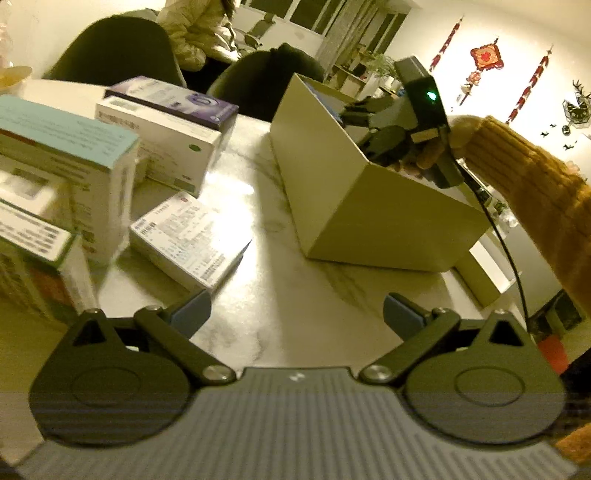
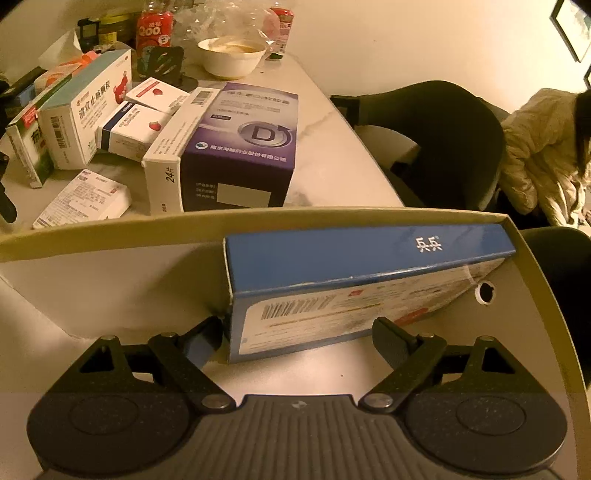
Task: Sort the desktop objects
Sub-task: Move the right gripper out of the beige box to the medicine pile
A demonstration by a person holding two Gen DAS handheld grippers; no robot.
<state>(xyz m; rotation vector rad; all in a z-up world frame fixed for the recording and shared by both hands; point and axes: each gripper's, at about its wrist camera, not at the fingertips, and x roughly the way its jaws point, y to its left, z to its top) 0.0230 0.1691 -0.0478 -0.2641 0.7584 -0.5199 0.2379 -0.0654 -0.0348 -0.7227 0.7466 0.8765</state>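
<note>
White marble with grey veins makes up the surface [image 1: 280,295], and it sits in a warm, yellow-lit room with dark chairs [image 2: 436,140] pulled up to it. On one side stands a big open cardboard bin [image 1: 369,206] with pale walls. Inside the bin, a flat blue box with white writing [image 2: 354,273] leans on its long edge against the far wall, close to the corner. The right gripper [image 2: 295,339] is down inside the bin with its jaws spread wide. The blue box sits just ahead, between the two black fingers [image 2: 391,339], but the pads do not press on it. A hand in a mustard-yellow knitted sleeve [image 1: 532,184] holds this gripper over the bin. The left gripper [image 1: 295,314] hangs above a bare part of the surface, with jaws wide apart and nothing between them. Near it lies a small white box covered in tiny print [image 1: 188,240], flat on the surface. Further back is a purple and white box with a big letter D [image 2: 236,147], and beside it are more white medicine boxes [image 2: 85,110], some standing and some stacked. At the far end sit a white bowl [image 2: 232,55] and a red drink bottle [image 2: 155,29]. A person in a puffy cream coat [image 2: 539,155] sits beyond the chairs. Red paper decorations [image 1: 487,59] hang on the white wall.
</note>
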